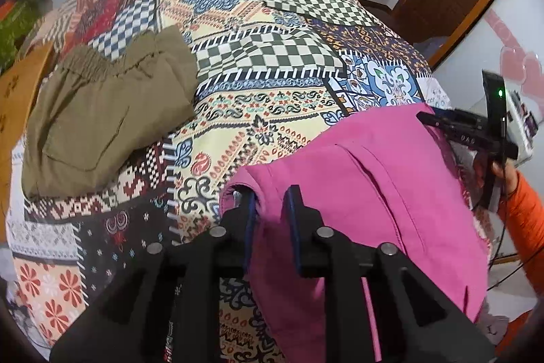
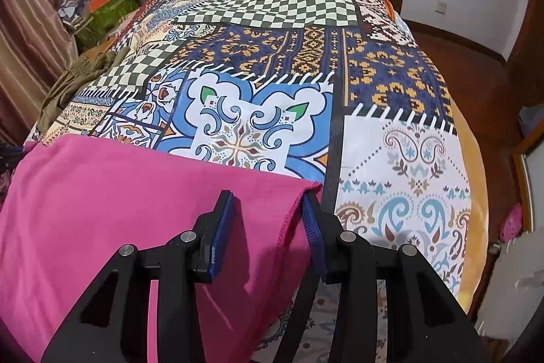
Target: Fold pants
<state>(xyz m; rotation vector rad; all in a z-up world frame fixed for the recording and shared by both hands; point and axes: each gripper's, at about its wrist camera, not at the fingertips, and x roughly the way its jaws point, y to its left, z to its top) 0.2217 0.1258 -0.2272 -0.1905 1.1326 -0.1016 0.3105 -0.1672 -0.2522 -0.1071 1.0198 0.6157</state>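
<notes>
My left tongs point(image 1: 272, 210) narrow, pinching pink pants point(image 1: 374, 186) corner; right tongs point(image 2: 268, 213) straddle hem, grip unclear. Lift both evenly, keep edge taut.

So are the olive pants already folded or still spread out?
Folded: the olive pants lie as a compact layered rectangle, waistband on top, on the bedspread.

Soft, even indoor light fills both of my views, bright with no glare. My right claw point(image 2: 268, 203) casts a faint shadow on the bedspread point(image 2: 404, 159). Edges bow strongly, with dark blurred corners.
</notes>
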